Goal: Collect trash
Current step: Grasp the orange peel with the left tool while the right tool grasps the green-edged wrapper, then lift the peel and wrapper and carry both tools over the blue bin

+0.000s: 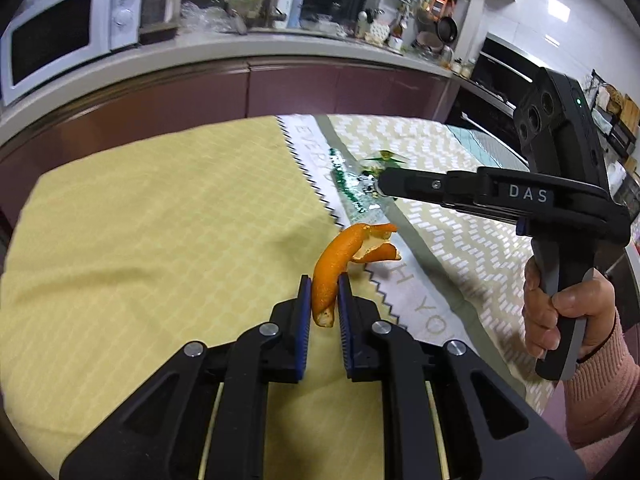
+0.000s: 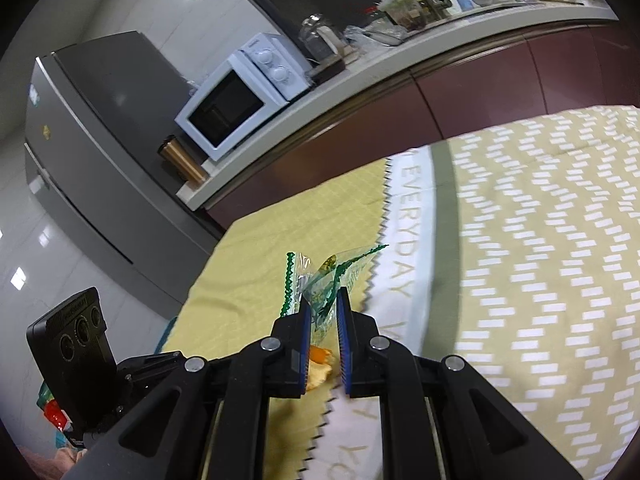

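Left gripper (image 1: 325, 280) up close: jaws squeezed narrow on a curl of orange peel (image 1: 334, 272), blue pads pinching the lower end. The rest of the peel curves up and away past the fingertips, with a couple of ragged flaps sticking out to the right. It looks lifted clear of the cloth, though I can't be sure it isn't brushing it.

Right gripper (image 2: 323, 296): jaws also narrow, clamped on a clear plastic wrapper (image 2: 320, 280) with green zigzag edges. The wrapper fans out above the tips, crumpled. In the left view you see that same gripper side-on, reaching in from the right, with a hand (image 1: 560, 316) in a pink sleeve (image 1: 604, 392) wrapped round its handle, and the wrapper (image 1: 360, 184) hanging at its tip, over the white strip of cloth.

Under both is the bench, covered in a yellow checked cloth (image 1: 160, 240) on the left and a cloth with white dashes (image 2: 540, 260) on the right, with a white lettered band (image 2: 408, 220) and zigzag trim between them.

Further back there's a run of dark red cabinets (image 1: 280, 92) with a pale worktop. On it sit a white microwave (image 1: 68, 36), a glass jar (image 1: 162, 2), bottles and general kitchen clutter. The right view also catches a grey fridge (image 2: 92, 152) past the microwave.
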Available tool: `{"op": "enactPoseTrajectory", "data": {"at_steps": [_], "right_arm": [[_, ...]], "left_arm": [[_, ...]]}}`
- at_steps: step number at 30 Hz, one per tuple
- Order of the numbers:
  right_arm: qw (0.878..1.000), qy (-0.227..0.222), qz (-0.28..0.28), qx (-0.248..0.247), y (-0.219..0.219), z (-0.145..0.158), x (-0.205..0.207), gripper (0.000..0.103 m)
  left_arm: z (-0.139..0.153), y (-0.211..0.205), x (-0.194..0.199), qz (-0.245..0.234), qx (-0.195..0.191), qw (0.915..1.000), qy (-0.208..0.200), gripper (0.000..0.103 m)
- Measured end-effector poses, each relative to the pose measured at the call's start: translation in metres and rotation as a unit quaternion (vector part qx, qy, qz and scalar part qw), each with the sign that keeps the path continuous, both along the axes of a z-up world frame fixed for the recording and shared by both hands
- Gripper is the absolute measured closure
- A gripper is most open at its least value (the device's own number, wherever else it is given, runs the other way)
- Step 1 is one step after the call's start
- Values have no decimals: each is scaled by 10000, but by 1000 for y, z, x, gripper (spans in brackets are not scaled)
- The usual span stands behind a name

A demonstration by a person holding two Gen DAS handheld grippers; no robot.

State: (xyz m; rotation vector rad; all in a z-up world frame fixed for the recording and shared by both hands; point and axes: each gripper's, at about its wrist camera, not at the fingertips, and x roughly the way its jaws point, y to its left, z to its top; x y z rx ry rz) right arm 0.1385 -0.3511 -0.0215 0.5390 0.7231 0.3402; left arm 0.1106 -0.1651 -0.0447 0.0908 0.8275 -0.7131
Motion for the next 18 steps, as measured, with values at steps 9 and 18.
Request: {"op": "enactPoseTrajectory", "data": {"at_steps": [9,18], "right_arm": [[9992,-241,320,43,34,15,-2,92],[9977,-300,592,111,68,19,1,92]], "left_arm": [[19,57,-21,480,-22,9986,-235,90],[23,114,-40,875,-60,9958,-260,90]]}}
